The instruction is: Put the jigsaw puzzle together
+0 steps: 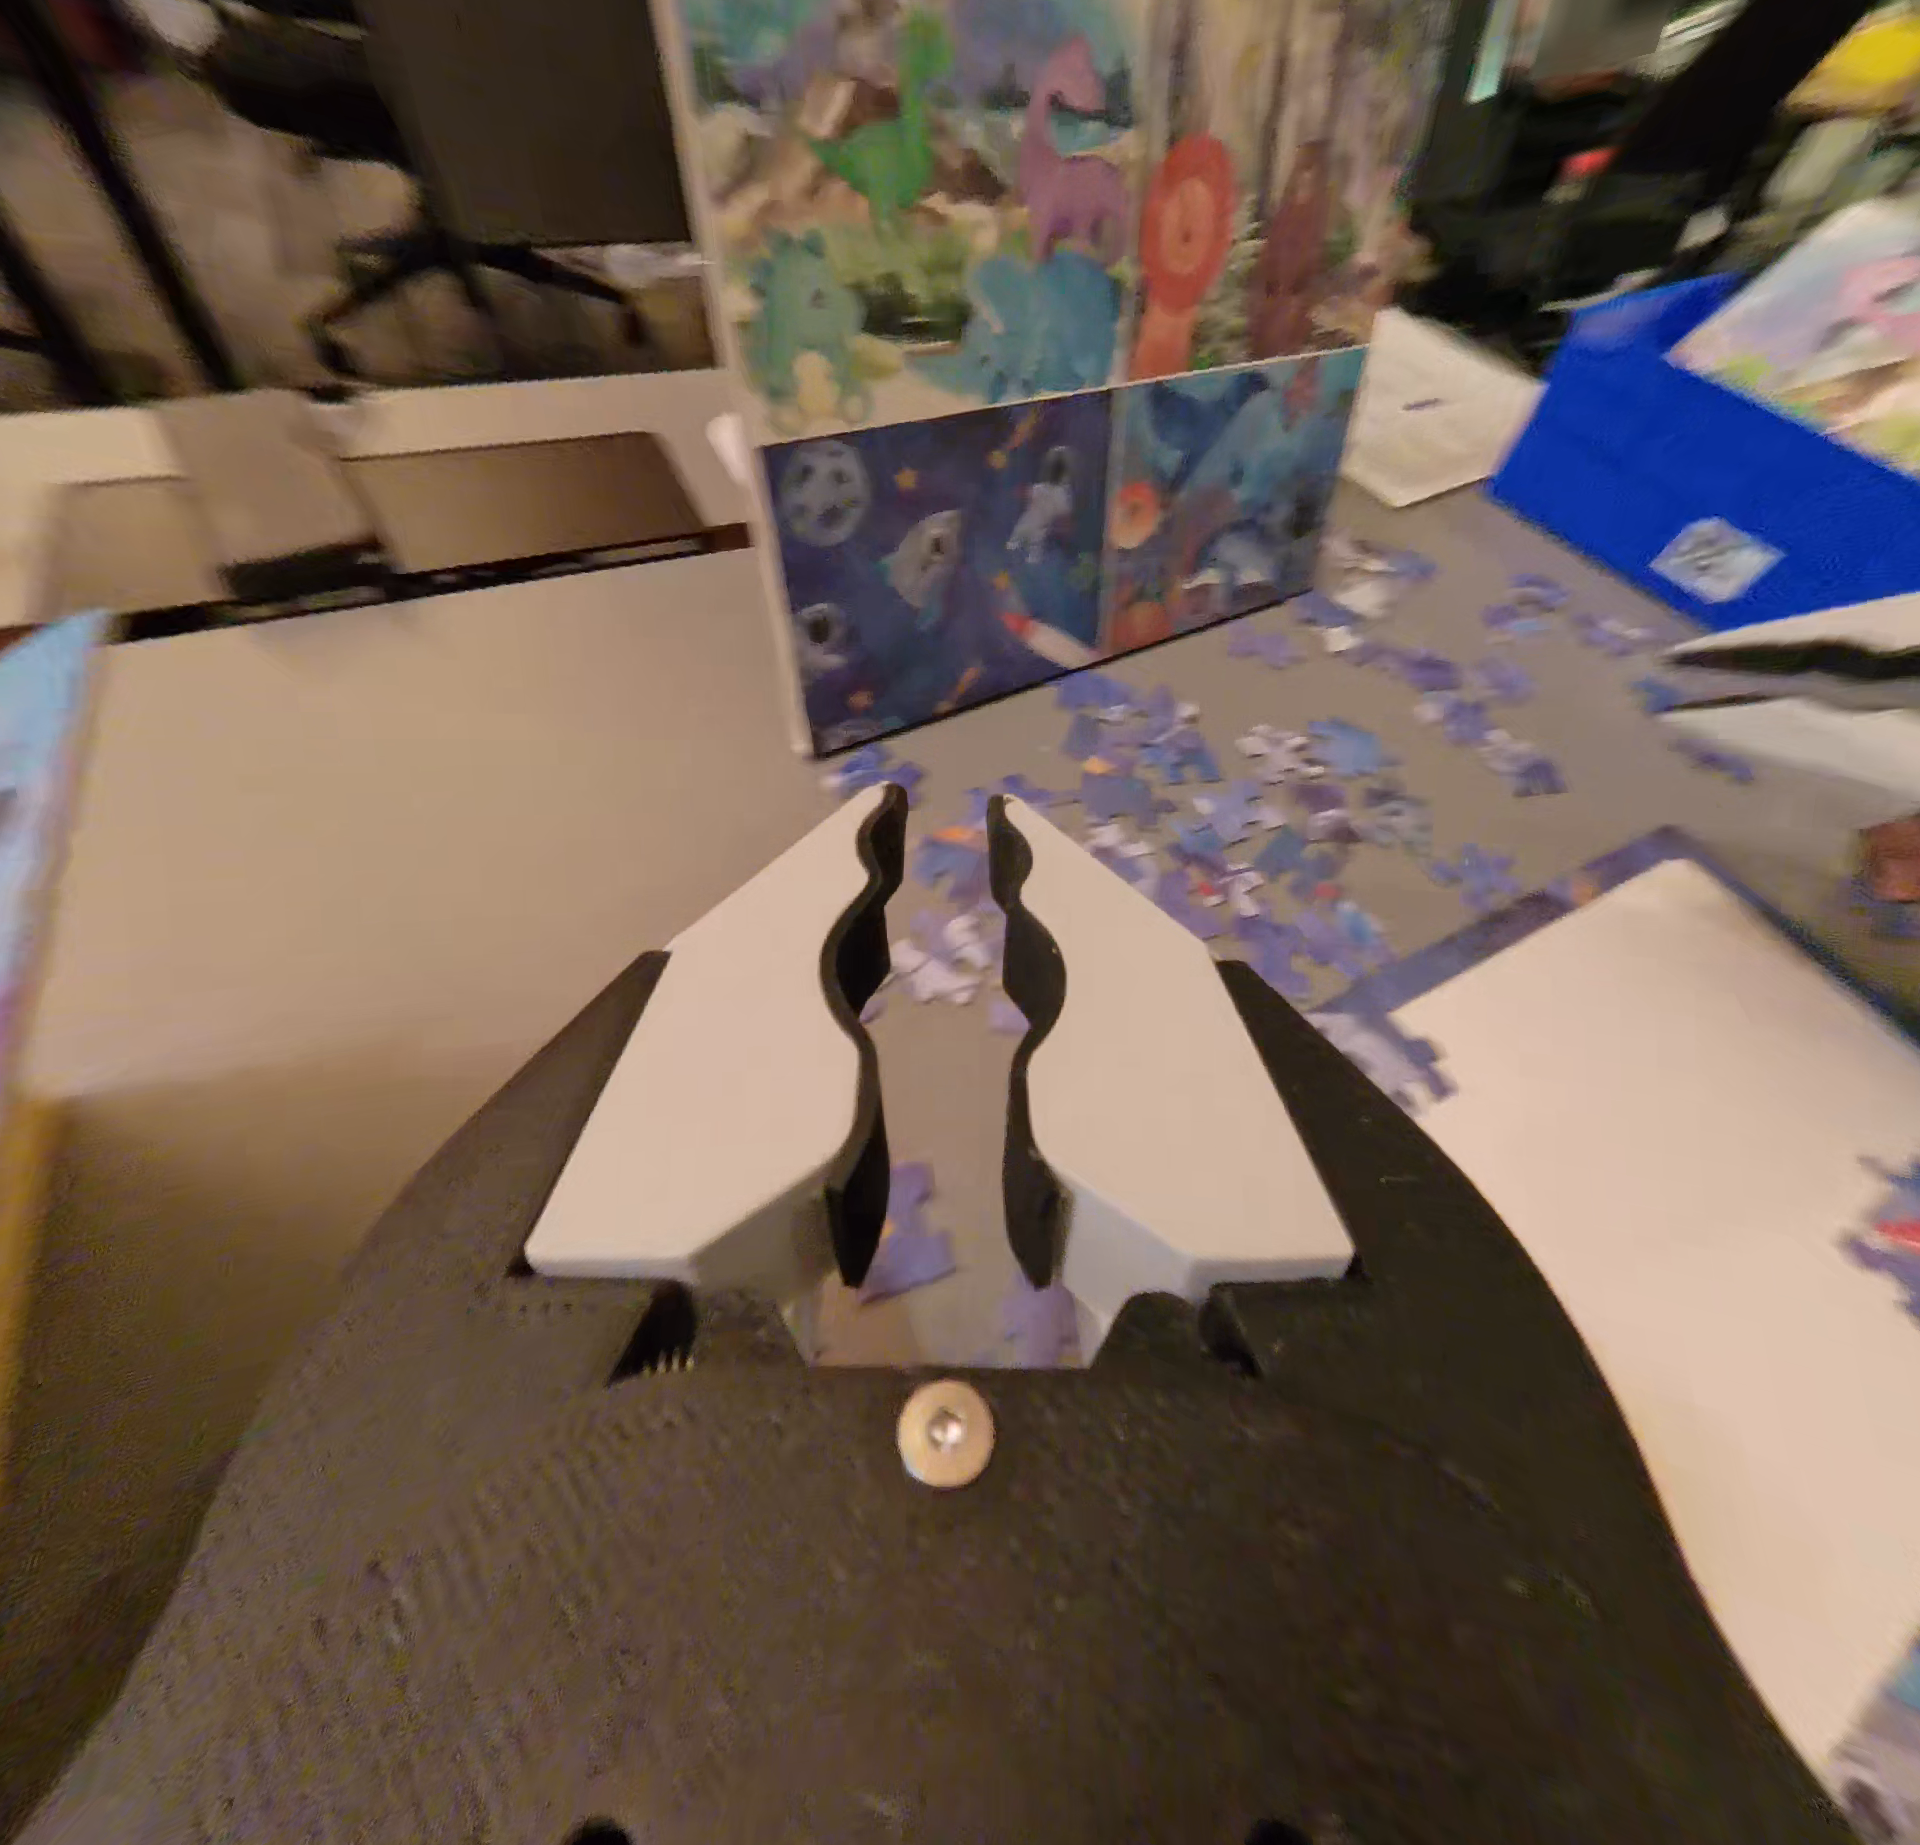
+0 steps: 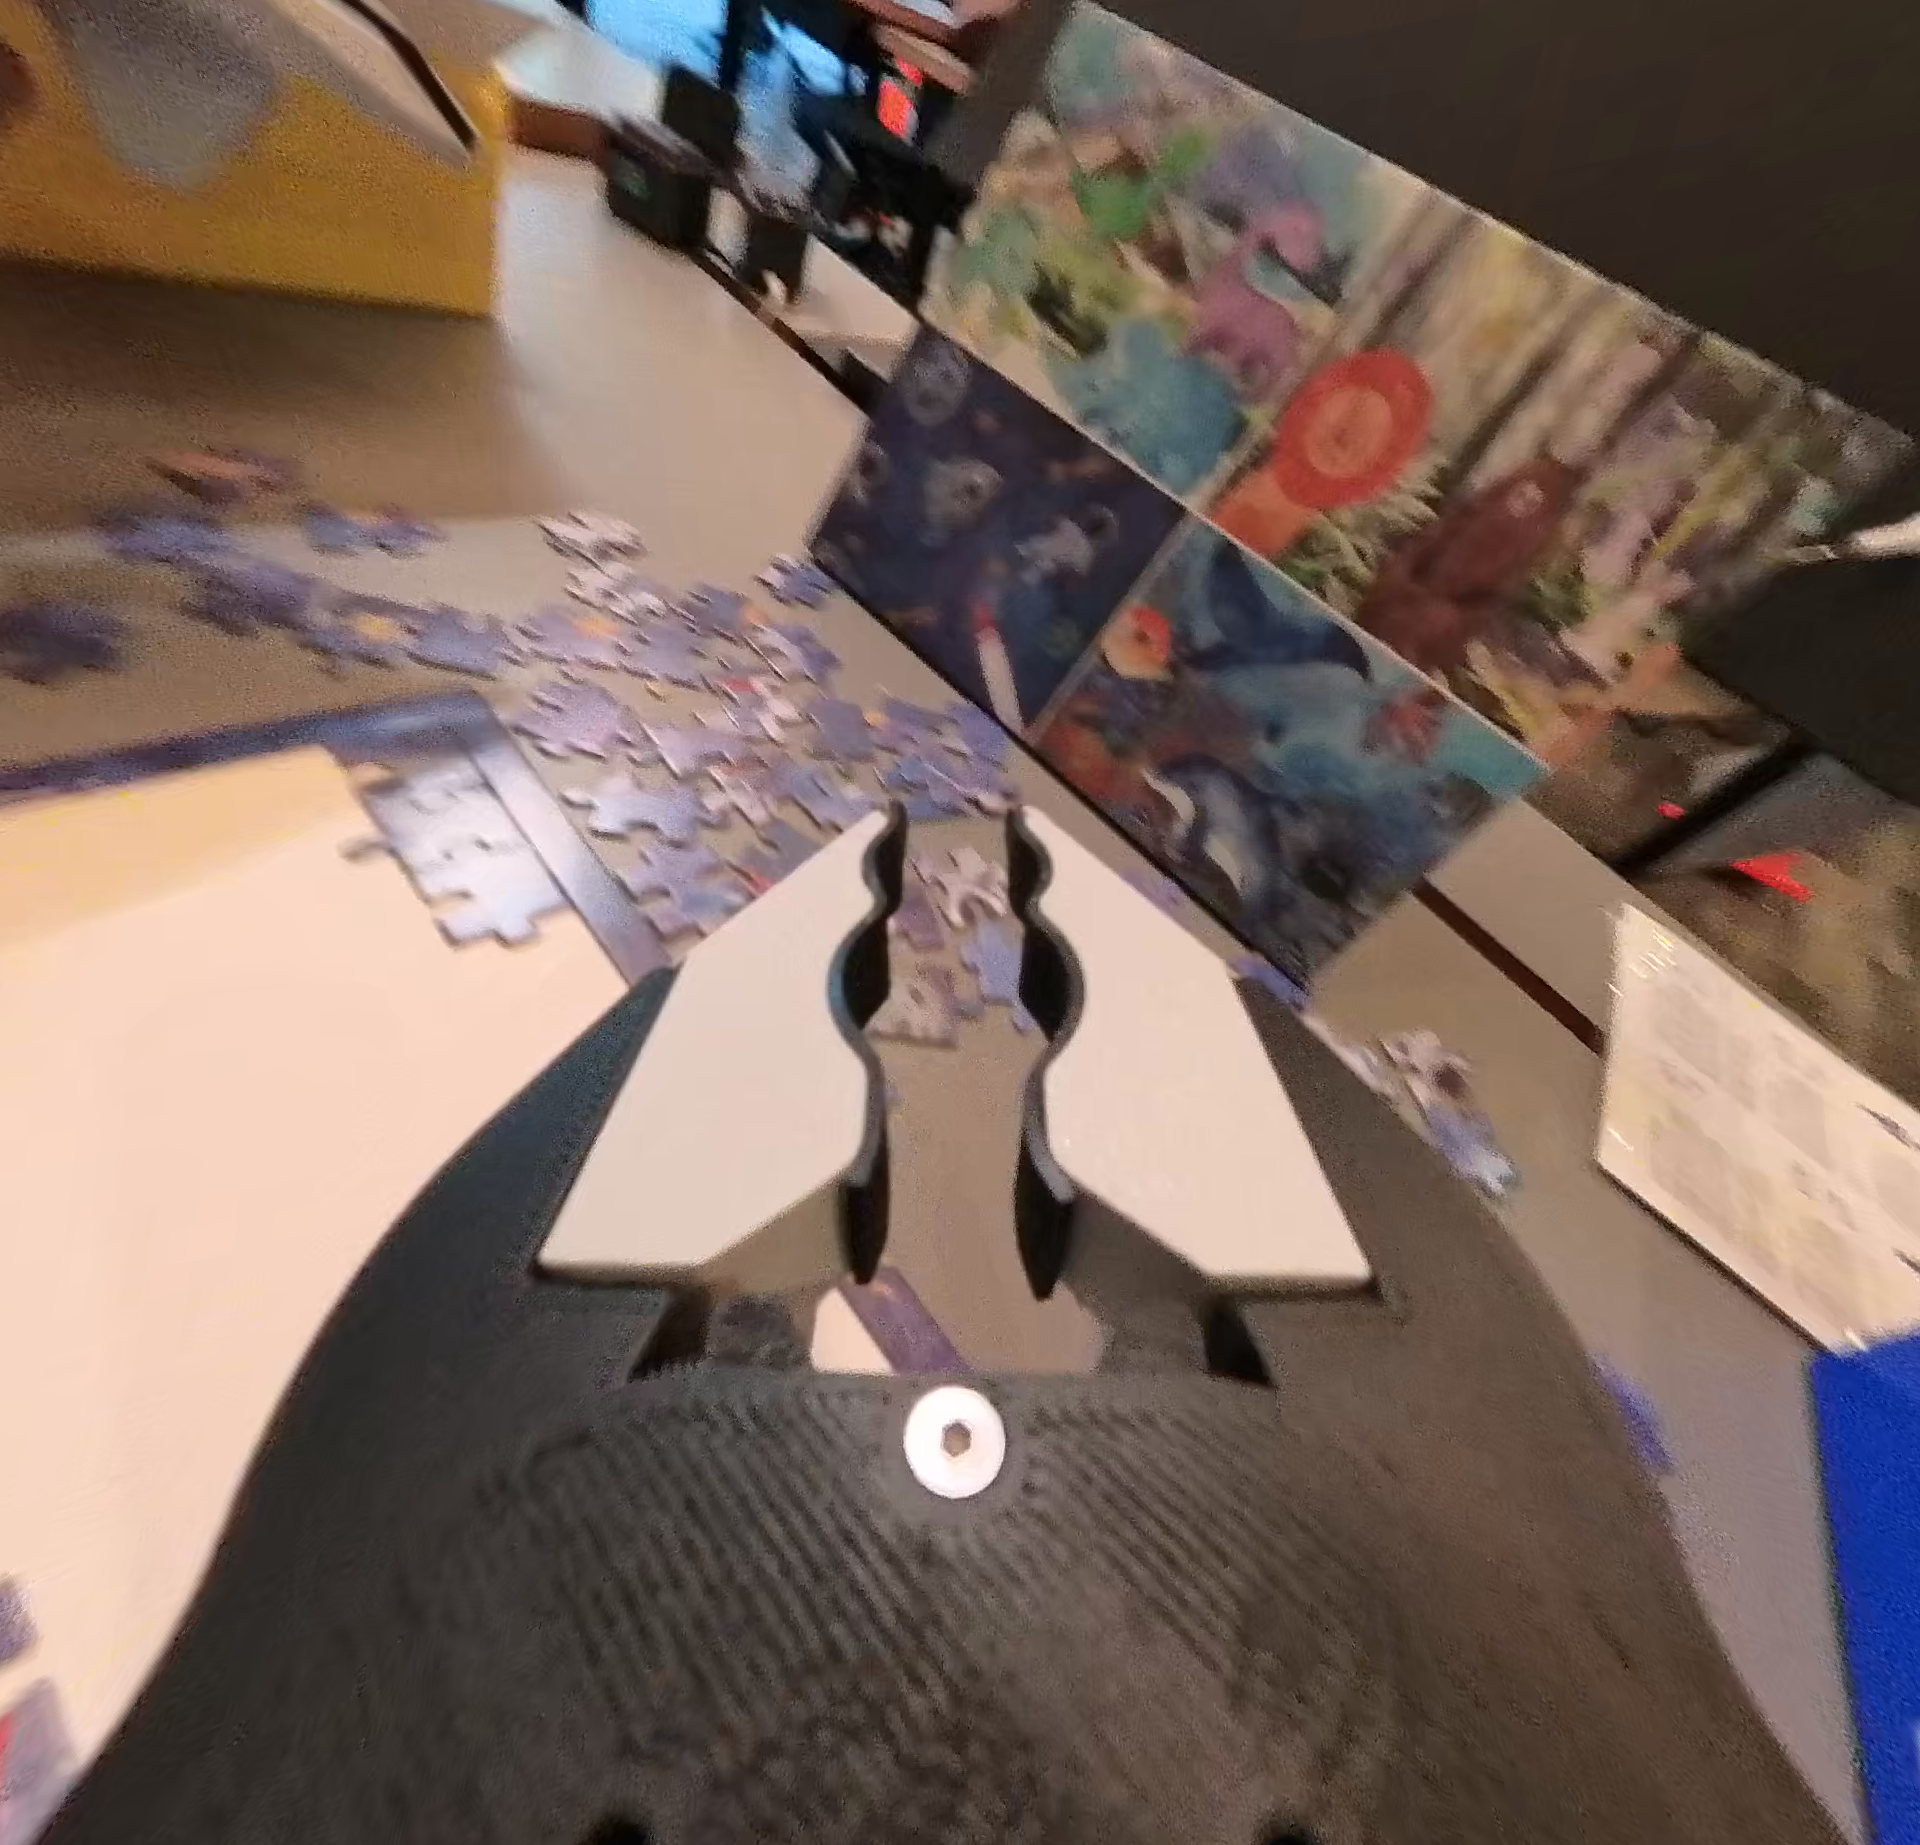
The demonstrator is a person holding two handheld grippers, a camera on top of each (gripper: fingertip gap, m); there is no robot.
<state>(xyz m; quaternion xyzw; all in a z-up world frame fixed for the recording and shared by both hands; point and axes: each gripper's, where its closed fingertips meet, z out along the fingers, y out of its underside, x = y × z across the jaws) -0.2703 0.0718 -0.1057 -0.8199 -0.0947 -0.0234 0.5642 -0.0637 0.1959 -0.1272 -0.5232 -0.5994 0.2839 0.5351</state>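
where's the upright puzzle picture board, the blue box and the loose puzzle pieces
upright puzzle picture board (image 1: 1039, 289): left wrist view, its front face
blue box (image 1: 1662, 486): left wrist view, its side wall
loose puzzle pieces (image 2: 675, 652): right wrist view, middle of the scatter

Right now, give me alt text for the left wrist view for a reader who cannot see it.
The left gripper, jaws slightly apart and holding nothing, hovers over loose purple-blue puzzle pieces scattered on a grey table. An illustrated puzzle box stands upright behind them, with a blue box at right.

Purple-blue puzzle pieces (image 1: 1226, 819), grey mat (image 1: 1143, 673), blue box (image 1: 1683, 486), yellow box (image 2: 312, 206)
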